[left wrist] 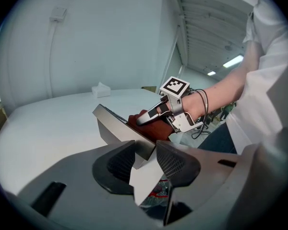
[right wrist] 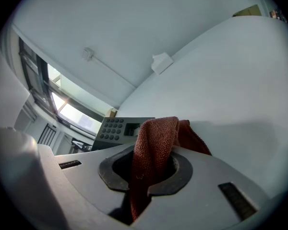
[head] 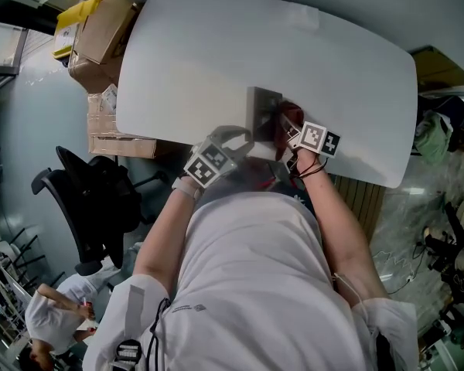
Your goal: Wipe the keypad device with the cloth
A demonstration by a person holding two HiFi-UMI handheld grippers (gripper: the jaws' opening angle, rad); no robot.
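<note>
keypad device (right wrist: 116, 128) keys show only from the right gripper (right wrist: 153, 170), clenched on cloth (right wrist: 156, 138); left gripper (left wrist: 146, 153) clamps its edge.

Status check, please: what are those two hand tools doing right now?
Left gripper shut on keypad device edge, steadying it. Right gripper shut on red cloth, at the device's face. Small white box far back on table, not in the way.

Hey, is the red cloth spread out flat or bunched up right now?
Bunched up. The cloth is gathered in thick folds, pinched between the closed jaws of the right gripper.
</note>
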